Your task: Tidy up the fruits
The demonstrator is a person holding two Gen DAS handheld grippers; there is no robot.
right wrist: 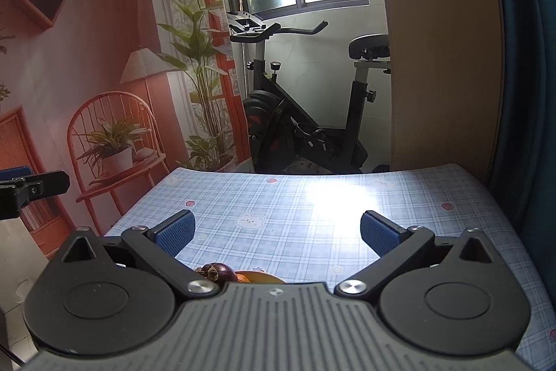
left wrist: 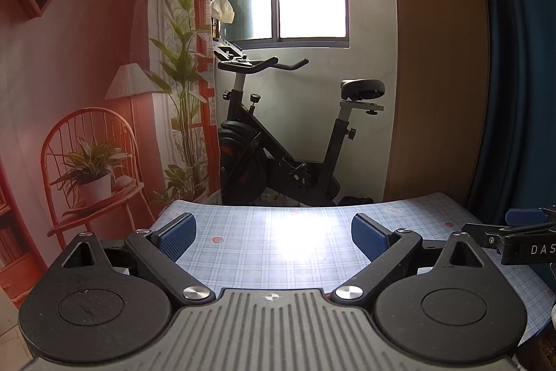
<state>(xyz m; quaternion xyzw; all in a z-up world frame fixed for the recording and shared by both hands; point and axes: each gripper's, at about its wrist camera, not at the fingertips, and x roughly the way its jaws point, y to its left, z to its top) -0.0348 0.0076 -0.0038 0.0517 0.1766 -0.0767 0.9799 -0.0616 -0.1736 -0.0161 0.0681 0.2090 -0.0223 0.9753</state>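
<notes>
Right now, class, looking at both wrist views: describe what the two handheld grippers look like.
The left gripper and the right gripper look alike: ribbed grey body, black linkage arms with silver pivot bolts, round black discs on either side, and textured blue finger pads. White letters "DAS" mark the right gripper's side in the left view.

The right gripper's body is hiding most of the mangosteen [right wrist: 214, 271] and the orange fruit [right wrist: 259, 277] in the right wrist view; only their tops are peeking over it, and the orange one could be one fruit or two. The picture edges are cutting off each neighbouring gripper: the right gripper [left wrist: 521, 237] at the left wrist view's right edge, the left gripper [right wrist: 27, 188] at the other view's left edge. Window glare is washing out part of the checked tablecloth [left wrist: 243, 252].
</notes>
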